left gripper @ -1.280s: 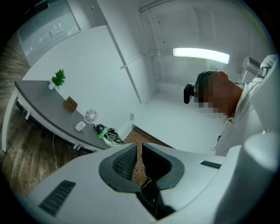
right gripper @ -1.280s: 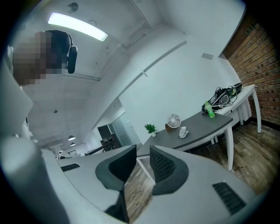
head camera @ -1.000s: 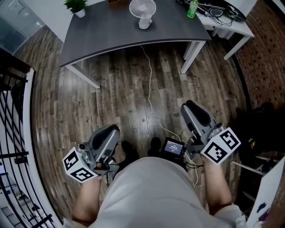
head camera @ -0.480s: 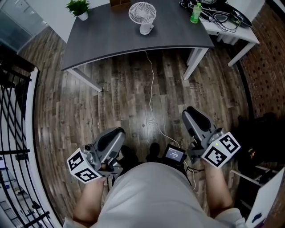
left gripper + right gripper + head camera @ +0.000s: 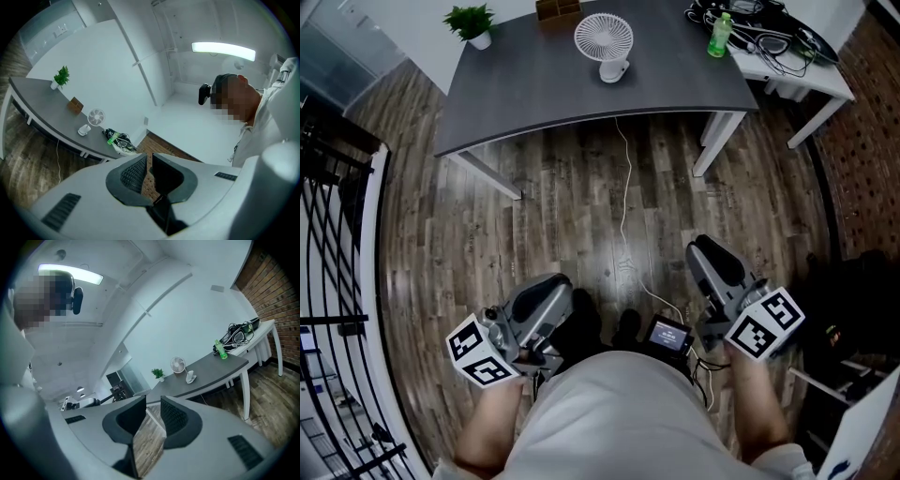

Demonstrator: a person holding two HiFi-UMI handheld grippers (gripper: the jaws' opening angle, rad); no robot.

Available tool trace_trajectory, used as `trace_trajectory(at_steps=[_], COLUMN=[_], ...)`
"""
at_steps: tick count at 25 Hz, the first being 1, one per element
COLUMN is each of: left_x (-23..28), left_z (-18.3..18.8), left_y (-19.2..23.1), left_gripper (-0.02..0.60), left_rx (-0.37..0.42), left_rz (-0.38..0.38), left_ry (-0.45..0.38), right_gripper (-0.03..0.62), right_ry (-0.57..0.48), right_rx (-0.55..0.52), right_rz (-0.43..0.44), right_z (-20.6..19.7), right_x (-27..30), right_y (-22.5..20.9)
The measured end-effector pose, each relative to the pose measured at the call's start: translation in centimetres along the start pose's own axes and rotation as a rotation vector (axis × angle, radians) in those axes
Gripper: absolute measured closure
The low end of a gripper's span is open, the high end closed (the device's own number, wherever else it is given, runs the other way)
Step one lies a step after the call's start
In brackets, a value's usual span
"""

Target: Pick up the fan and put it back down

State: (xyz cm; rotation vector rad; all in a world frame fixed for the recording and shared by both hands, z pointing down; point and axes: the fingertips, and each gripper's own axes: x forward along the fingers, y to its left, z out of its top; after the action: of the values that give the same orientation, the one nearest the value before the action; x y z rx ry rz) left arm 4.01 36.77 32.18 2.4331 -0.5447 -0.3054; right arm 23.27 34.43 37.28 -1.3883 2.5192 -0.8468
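Note:
A small white fan stands upright on the far part of a dark grey table, its white cable trailing over the front edge onto the wooden floor. Both grippers are held low near the person's waist, well short of the table. My left gripper has its jaws almost together with nothing between them. My right gripper stands a little open and empty. The left gripper view shows the fan far off to the left. In the right gripper view the fan sits on the table ahead.
A potted plant and a brown box sit at the table's back. To the right, a white side table carries a green bottle and tangled cables. Black railing runs along the left, a brick wall on the right.
The table and fan have slid lower in the head view as the person steps toward them. Both grippers have come along, with their jaws unchanged.

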Motion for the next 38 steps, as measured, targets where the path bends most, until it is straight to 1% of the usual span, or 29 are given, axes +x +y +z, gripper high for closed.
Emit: trace_trajectory(at_steps=[4, 8, 12, 16, 18, 22, 27, 30, 34, 38], left_x=[0.1, 1.0, 2.6, 4.5, 5.3, 6.7, 7.6, 8.3, 9.9, 11.8], left_z=[1.0, 2.7, 5.3, 8.6, 10.1, 13.5, 16.5, 17.5, 17.6, 18.1], left_y=[2.1, 5.2, 9.1, 13.1, 15.0, 18.7, 22.7, 24.2, 25.3, 26.2], left_gripper=[0.551, 0.551, 0.551, 0.546, 0.533, 0.480, 0.468, 0.468, 0.468, 0.468], left_rx=[0.001, 0.003, 0.005, 0.019, 0.018, 0.040, 0.035, 0.027, 0.012, 0.021], left_rz=[0.013, 0.006, -0.005, -0.032, -0.047, -0.065, -0.096, -0.116, -0.137, -0.133], left_ry=[0.007, 0.011, 0.018, 0.038, 0.051, 0.068, 0.080, 0.086, 0.099, 0.107], right_gripper=[0.514, 0.514, 0.514, 0.514, 0.514, 0.514, 0.502, 0.499, 0.496, 0.496], right_ry=[0.011, 0.008, -0.007, -0.028, -0.035, -0.035, -0.038, -0.035, -0.032, -0.029], right_rx=[0.008, -0.004, -0.010, -0.028, -0.041, -0.059, -0.086, -0.089, -0.098, -0.105], right_rz=[-0.002, -0.017, -0.045, -0.068, -0.081, -0.099, -0.135, -0.156, -0.180, -0.175], right_z=[0.0, 0.8, 2.4, 4.9, 6.0, 7.7, 9.3, 9.7, 10.5, 11.8], right_x=[1.7, 4.2, 8.0, 12.4, 14.6, 18.9, 23.1, 24.4, 25.1, 26.1], right_y=[-0.6, -1.5, -2.7, -3.3, -3.5, -3.9, -4.5, -5.0, -6.2, -8.2])
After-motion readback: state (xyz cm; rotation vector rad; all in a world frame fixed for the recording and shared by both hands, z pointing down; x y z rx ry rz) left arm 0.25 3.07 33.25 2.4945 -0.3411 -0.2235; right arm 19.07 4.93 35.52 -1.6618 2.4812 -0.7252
